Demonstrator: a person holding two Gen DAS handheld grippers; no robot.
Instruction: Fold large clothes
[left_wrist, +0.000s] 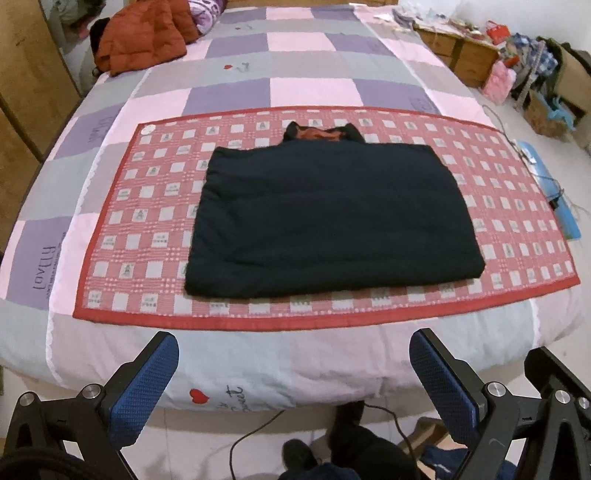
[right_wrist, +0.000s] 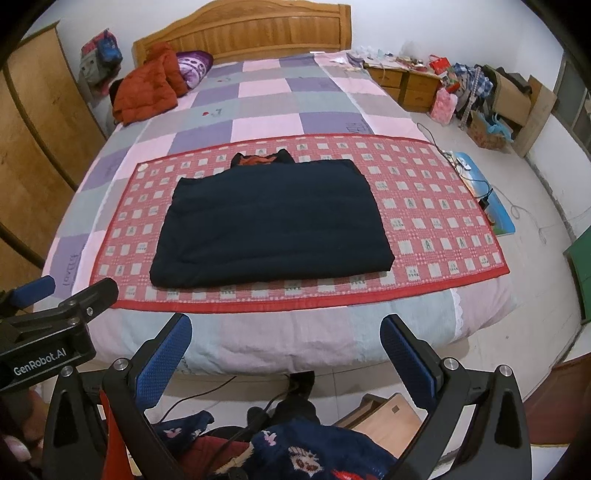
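Bed with pink-purple-grey patchwork quilt: serves as work surface.
Red checked rectangular mat: lies across near half of bed, likely as folding zone.
Dark navy padded garment: folded into rectangle, centred on mat, orange-lined collar at far edge.
Left gripper, right gripper: both wide apart, empty, at near bed edge, well clear of garment.

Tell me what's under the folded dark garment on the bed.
The folded dark garment lies on a red checked mat, which rests on the patchwork quilt. The mat's middle is covered. Orange lining shows at the collar; the folded-in parts are hidden.
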